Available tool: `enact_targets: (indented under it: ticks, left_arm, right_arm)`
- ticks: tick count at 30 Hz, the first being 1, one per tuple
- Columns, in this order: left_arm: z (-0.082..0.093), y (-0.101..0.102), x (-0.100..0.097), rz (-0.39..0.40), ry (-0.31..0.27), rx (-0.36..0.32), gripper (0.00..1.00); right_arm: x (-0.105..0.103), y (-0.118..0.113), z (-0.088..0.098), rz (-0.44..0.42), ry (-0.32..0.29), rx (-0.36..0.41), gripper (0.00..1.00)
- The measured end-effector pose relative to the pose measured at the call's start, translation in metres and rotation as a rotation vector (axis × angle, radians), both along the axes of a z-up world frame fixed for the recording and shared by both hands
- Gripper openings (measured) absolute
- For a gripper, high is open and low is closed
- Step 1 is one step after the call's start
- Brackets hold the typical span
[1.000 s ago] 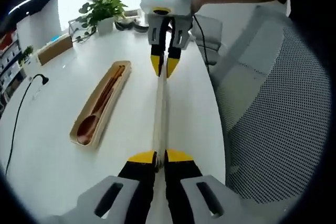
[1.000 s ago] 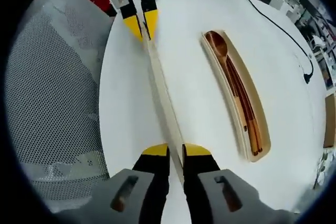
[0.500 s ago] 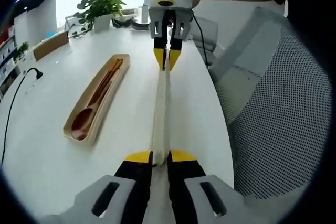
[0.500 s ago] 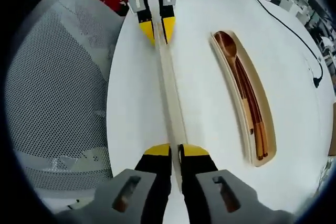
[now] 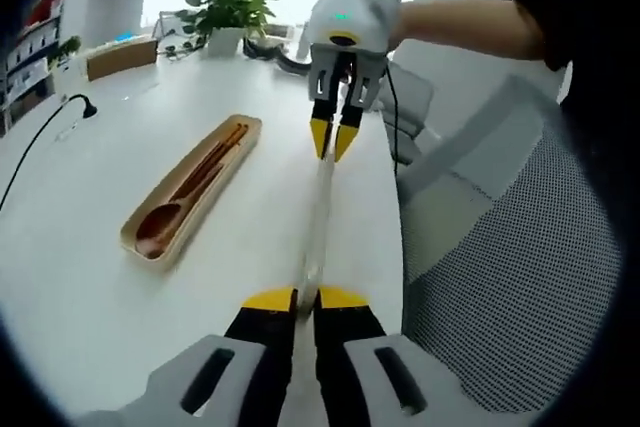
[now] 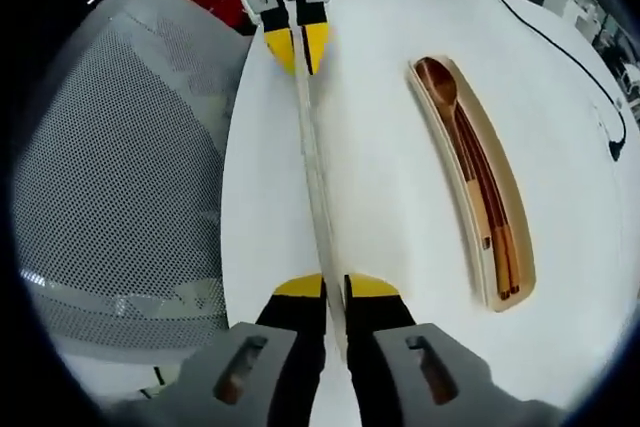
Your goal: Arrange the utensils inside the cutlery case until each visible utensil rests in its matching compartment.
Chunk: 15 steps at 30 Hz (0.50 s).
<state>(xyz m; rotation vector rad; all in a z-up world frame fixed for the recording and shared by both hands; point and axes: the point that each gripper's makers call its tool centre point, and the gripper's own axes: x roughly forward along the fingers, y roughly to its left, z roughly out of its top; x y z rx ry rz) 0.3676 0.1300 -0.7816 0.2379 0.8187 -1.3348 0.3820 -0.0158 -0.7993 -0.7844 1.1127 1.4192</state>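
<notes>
So right now I'm holding the long pale lid (image 5: 318,217) of the case by both ends, my left claw (image 5: 308,299) pinching the near end and my right claw (image 5: 334,139) pinching the far end up at 12 o'clock in the left gripper view. In the right gripper view it's mirrored: my right claw (image 6: 334,287) is clamped on the strip at 6 o'clock and the left one (image 6: 296,47) is gripping it at 12. I'm gripping both ends because the thing is long and thin, and it looks like it would tip or swing if only one end were held. The cutlery case (image 5: 190,190) is sitting open on the white counter (image 5: 80,197), off around 9 to 10 o'clock from the lid in the left gripper view, well apart from it. The wooden spoon (image 6: 447,97) and chopsticks (image 6: 493,217) are lying lengthwise inside, looking already settled in their slots. My guess is the lid goes onto the case next. The mesh chair (image 6: 120,177) is crowding the counter edge on my side.
</notes>
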Motion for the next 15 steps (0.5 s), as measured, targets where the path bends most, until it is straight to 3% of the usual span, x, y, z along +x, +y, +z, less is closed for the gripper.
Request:
enact_targets:
  ticks: [4,10,15]
  left_arm:
    - [0.011,-0.002,-0.012,-0.027,0.081,-0.073,0.05]
    - [0.024,-0.008,-0.018,0.010,0.202,-0.134,0.04]
    - [0.030,-0.011,-0.023,0.025,0.255,-0.162,0.03]
  right_arm:
    - [-0.004,0.002,0.001,-0.016,0.024,0.017,0.05]
    - [-0.009,-0.001,0.002,-0.034,0.062,0.011,0.08]
    - [-0.013,-0.004,0.001,-0.044,0.088,0.004,0.10]
